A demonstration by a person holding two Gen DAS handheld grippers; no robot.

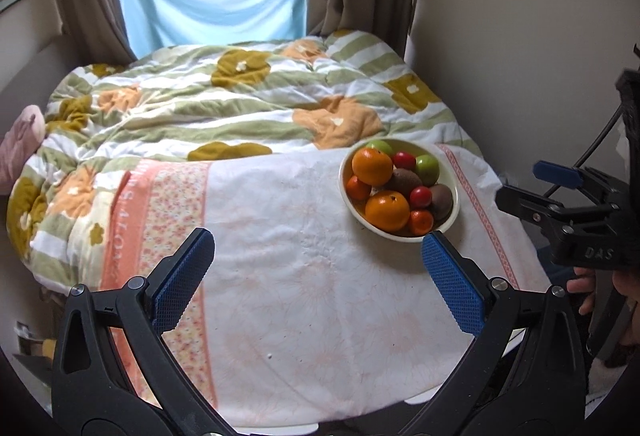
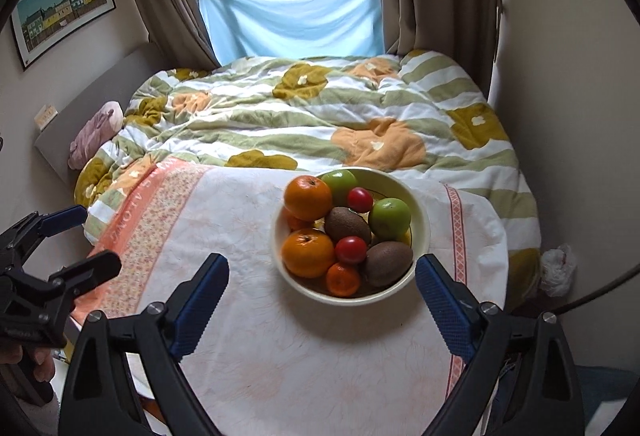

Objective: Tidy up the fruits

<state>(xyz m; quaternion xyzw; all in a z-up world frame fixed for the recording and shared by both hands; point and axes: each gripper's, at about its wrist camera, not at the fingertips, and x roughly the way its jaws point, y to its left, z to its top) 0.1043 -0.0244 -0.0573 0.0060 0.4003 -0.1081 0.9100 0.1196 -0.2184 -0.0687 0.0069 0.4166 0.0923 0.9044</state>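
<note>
I am holding both claws above the near edge of the table [image 2: 320, 356], which is covered with a white and peach cloth. My left claw [image 1: 316, 272] is spread wide with nothing between its blue pads, and my right claw [image 2: 320, 300] is likewise gaping and empty, aimed straight at the bowl [image 2: 420, 220].

All the fruit I can see is lying heaped together in that cream bowl, which is sitting toward the far right of the table, just in front of the bed [image 2: 320, 116]. No fruit is lying loose on the cloth. That would suit a gathering that is finished, or a mixed pile waiting to be sorted by kind; I cannot tell which.

If I am going in, I am judging it best to approach from above, closing on one fruit at its widest part and sparing its neighbours, since the pile looks ready to roll. The small tomatoes look slippery and soft, so a gentle squeeze is called for.

Counting what is showing:
- two large oranges [image 2: 308, 198]
- three small mandarins [image 2: 343, 279], one half hidden
- two green apples [image 2: 389, 218]
- two kiwis [image 2: 347, 225]
- two red tomatoes [image 2: 351, 250]
</note>
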